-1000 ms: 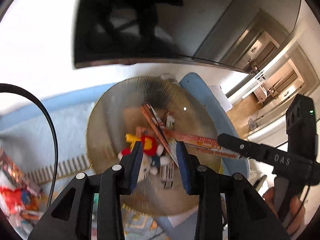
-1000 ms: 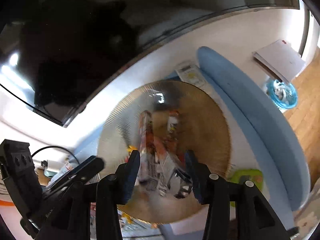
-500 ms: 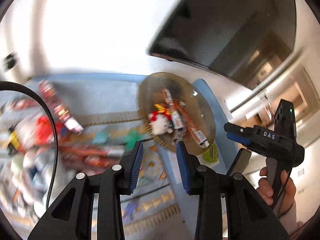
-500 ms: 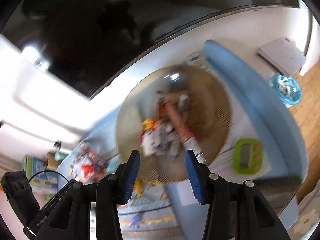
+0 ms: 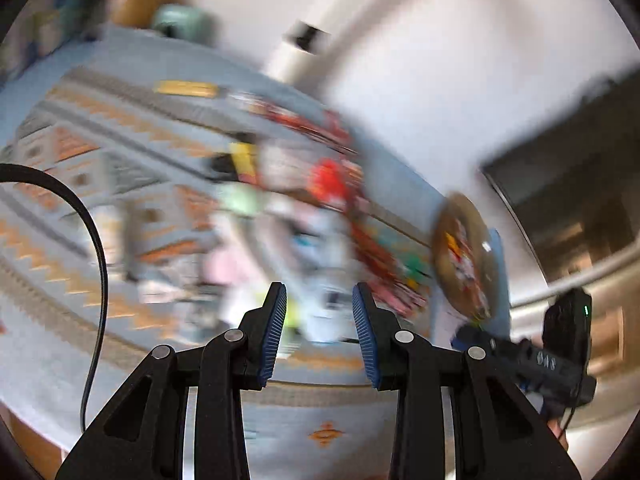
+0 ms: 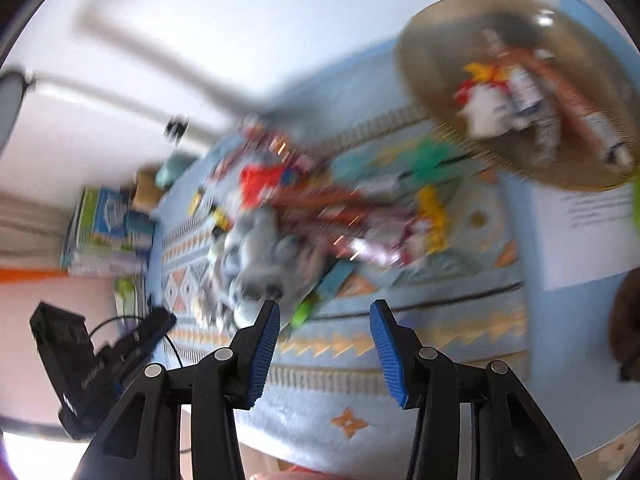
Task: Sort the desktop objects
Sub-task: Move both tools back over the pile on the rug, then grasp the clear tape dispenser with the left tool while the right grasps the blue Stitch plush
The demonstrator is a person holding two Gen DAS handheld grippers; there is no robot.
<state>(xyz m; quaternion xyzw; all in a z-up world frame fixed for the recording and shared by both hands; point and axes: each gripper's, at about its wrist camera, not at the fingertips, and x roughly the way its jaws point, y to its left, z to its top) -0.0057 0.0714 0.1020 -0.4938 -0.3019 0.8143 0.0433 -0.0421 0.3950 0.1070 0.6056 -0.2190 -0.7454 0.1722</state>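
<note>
A blurred pile of mixed desktop objects lies on a patterned blue cloth. A round golden tray at the upper right holds a white toy figure and long snack packets. In the left wrist view the pile is ahead of my left gripper, which is open and empty; the tray sits far right. My right gripper is open and empty above the cloth's near part. Each gripper also shows in the other's view: the right one, the left one.
Stacked books stand at the table's left end. A white sheet of paper lies right of the cloth. A black cable crosses the left side. A dark screen stands behind the tray. Both views are motion-blurred.
Both grippers have pulled back from over the tray and swung left toward the pile. The tray has shifted to the right edge of both views. Both stay open and empty.
</note>
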